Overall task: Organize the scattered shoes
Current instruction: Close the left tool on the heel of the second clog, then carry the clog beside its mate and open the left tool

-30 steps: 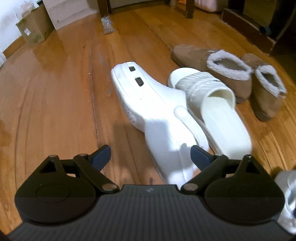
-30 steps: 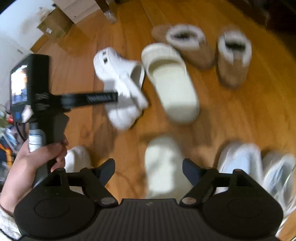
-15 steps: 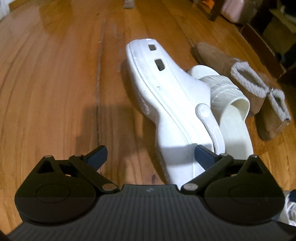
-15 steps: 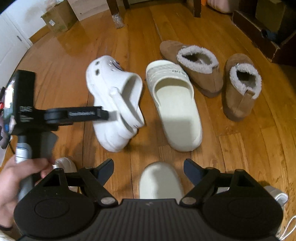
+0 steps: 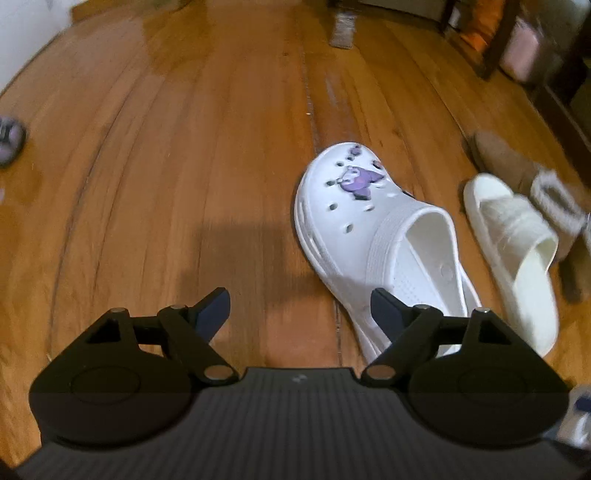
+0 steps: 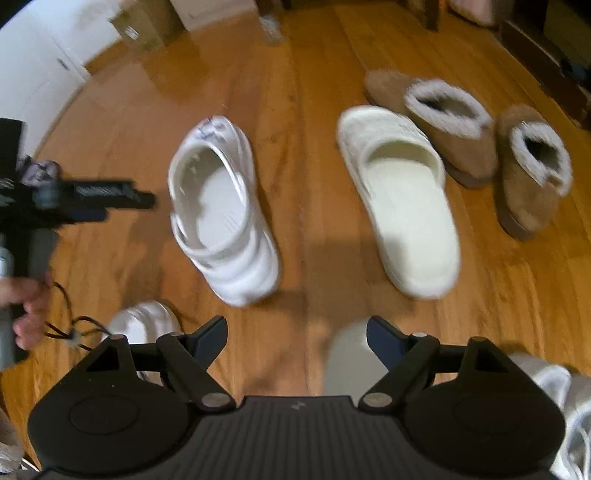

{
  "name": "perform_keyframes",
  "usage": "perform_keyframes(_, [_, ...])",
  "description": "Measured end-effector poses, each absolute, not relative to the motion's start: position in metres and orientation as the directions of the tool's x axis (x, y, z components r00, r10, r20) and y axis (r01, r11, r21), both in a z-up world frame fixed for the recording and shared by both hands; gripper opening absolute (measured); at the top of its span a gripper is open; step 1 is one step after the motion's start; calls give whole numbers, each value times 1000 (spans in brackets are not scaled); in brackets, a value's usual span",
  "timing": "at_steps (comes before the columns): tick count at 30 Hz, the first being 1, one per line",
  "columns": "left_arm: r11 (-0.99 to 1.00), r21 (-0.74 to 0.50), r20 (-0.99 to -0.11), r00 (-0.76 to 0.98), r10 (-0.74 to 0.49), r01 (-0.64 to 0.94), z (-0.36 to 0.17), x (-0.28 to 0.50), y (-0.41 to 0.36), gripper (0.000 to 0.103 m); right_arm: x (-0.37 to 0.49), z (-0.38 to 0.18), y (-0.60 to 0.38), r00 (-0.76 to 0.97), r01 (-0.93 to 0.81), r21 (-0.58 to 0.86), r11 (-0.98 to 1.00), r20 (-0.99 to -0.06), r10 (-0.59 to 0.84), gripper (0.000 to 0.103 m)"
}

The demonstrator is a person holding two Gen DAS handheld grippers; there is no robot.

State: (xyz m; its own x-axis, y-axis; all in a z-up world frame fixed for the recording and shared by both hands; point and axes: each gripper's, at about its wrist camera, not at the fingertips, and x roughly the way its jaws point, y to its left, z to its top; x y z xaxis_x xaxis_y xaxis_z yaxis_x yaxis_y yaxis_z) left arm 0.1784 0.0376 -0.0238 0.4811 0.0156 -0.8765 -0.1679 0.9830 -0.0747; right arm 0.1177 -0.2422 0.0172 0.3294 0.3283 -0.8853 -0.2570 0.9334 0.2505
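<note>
A white clog with a purple charm stands upright on the wooden floor; in the right wrist view the clog shows its open heel. My left gripper hangs just left of its heel with its jaws closing over bare floor; the right fingertip overlaps the heel rim. In the right wrist view a hand holds the left gripper beside the clog. A cream slide and two brown fur-lined slippers lie further right. My right gripper is open above a second cream slide's toe.
Another white clog lies at the lower left and white sneakers at the lower right. A cardboard box and a white door stand at the back left, with dark furniture legs at the back right.
The white clog, earlier on its side against the cream slide between my left fingers, now stands upright apart from it. My left gripper has moved left off it.
</note>
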Motion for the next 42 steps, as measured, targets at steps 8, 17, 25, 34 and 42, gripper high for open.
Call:
perform_keyframes(8, [982, -147, -900, 427, -84, -117, -46, 198, 13, 84, 124, 16, -237, 356, -276, 281, 919, -858, 370, 87])
perform_keyframes(17, [988, -13, -890, 453, 59, -155, -69, 229, 5, 46, 108, 23, -252, 338, -319, 297, 900, -851, 401, 87])
perform_keyframes(25, [968, -89, -922, 388, 10, -236, -75, 236, 11, 25, 97, 28, -265, 300, -323, 288, 902, -872, 386, 91])
perform_keyframes(34, [962, -200, -924, 364, -121, -186, -68, 196, -4, 25, 97, 35, -253, 254, -343, 276, 898, -893, 371, 92])
perform_keyframes(42, [934, -313, -893, 388, -228, -173, -59, 154, -21, 24, 75, 45, -248, 287, -278, 351, 894, -858, 426, 93])
